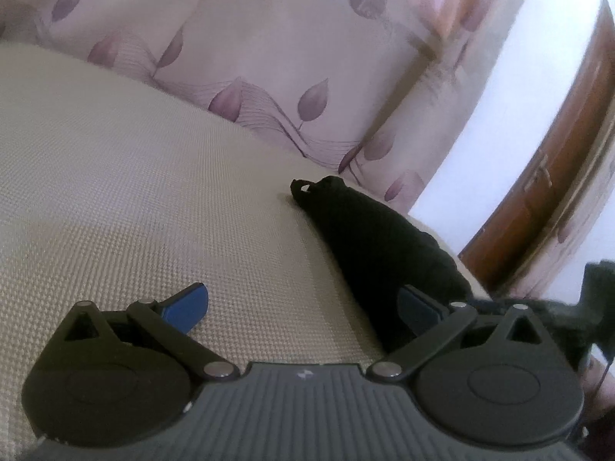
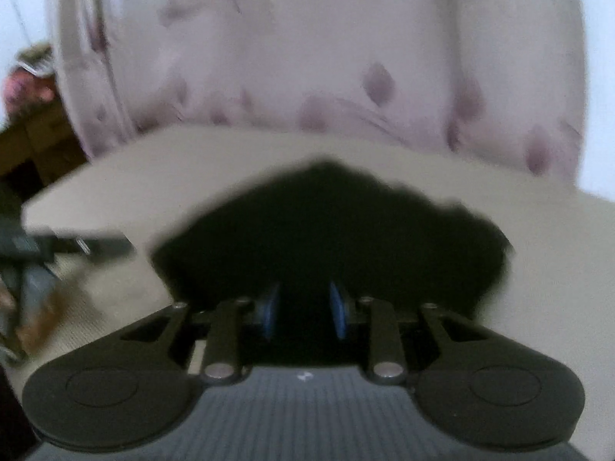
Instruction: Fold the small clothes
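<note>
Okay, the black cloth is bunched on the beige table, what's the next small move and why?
Probably bring the left gripper, jaws wide open and empty, over to the black cloth by its right finger. The cloth lies crumpled on the table, and the right gripper is already at its near edge, jaws narrow.

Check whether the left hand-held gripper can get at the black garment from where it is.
Probably yes. The left hand-held gripper is wide open, the black garment lies on the beige cloth beside its right finger, and nothing stands between them.
</note>
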Available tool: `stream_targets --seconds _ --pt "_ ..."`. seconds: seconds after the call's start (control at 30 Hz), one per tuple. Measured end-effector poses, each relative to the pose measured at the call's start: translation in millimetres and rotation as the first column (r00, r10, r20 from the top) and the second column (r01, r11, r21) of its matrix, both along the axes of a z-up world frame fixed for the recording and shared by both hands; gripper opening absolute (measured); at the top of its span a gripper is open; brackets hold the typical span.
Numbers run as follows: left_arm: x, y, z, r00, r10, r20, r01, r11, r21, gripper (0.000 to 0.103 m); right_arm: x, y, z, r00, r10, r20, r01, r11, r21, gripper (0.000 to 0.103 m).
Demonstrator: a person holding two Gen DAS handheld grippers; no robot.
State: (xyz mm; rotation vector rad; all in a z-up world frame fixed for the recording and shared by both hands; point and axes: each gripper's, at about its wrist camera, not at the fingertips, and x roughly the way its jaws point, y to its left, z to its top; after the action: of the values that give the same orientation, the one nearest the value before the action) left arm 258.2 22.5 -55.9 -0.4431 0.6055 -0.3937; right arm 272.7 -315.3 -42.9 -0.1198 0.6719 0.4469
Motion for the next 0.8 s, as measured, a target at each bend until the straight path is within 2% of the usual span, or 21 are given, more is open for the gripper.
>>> stream_targets --seconds 0.07,0.13,0.33,0.4,0.5,0.57,0.6,0.67,0.73,0.8 --pt "-5 -4 5 1.0 -0.012 0.027 0.011 1.0 0.015 0.103 -7 -31 -11 0.999 -0.024 -0.028 0.027 0.995 0.098 0.026" --pt "-9 -12 12 0.998 -0.02 0.057 0.019 1.0 0.025 0.103 -12 -47 -16 0.998 -0.056 -0.027 0.059 0.988 0.141 0.026" --pt "-8 -52 35 0.99 -0.075 0.12 0.067 0.995 0.071 0.103 -8 -61 -31 0.998 -0.056 -0.014 0.058 0.964 0.259 0.026" --pt "-6 -71 44 0.981 -0.091 0.171 0.071 0.991 0.117 0.103 -9 -69 -33 0.998 -0.054 -0.019 0.057 0.955 0.29 0.026" --pt "0 -103 53 0.96 -0.103 0.261 0.055 0.982 0.183 0.103 -10 -69 -33 0.999 -0.048 -0.01 0.049 0.956 0.289 0.026" --pt "8 -128 53 0.953 -0.099 0.287 0.016 0.96 0.28 0.099 -11 -69 -33 0.999 -0.049 -0.003 0.048 0.957 0.287 0.026" --pt "14 -140 51 0.952 -0.101 0.287 0.004 0.948 0.32 0.093 -13 -69 -33 0.999 -0.05 0.0 0.048 0.957 0.285 0.026" --pt "26 -153 42 0.962 -0.113 0.248 0.017 0.934 0.358 0.089 -14 -69 -34 0.999 -0.051 0.005 0.047 0.958 0.282 0.026" --pt "37 -156 30 0.982 -0.111 0.154 0.049 0.932 0.359 0.069 -17 -70 -34 0.999 -0.052 0.008 0.047 0.958 0.283 0.027" --pt "36 -150 19 0.99 -0.101 0.097 0.063 0.94 0.334 0.067 -17 -70 -34 0.999 -0.049 0.011 0.044 0.958 0.283 0.027"
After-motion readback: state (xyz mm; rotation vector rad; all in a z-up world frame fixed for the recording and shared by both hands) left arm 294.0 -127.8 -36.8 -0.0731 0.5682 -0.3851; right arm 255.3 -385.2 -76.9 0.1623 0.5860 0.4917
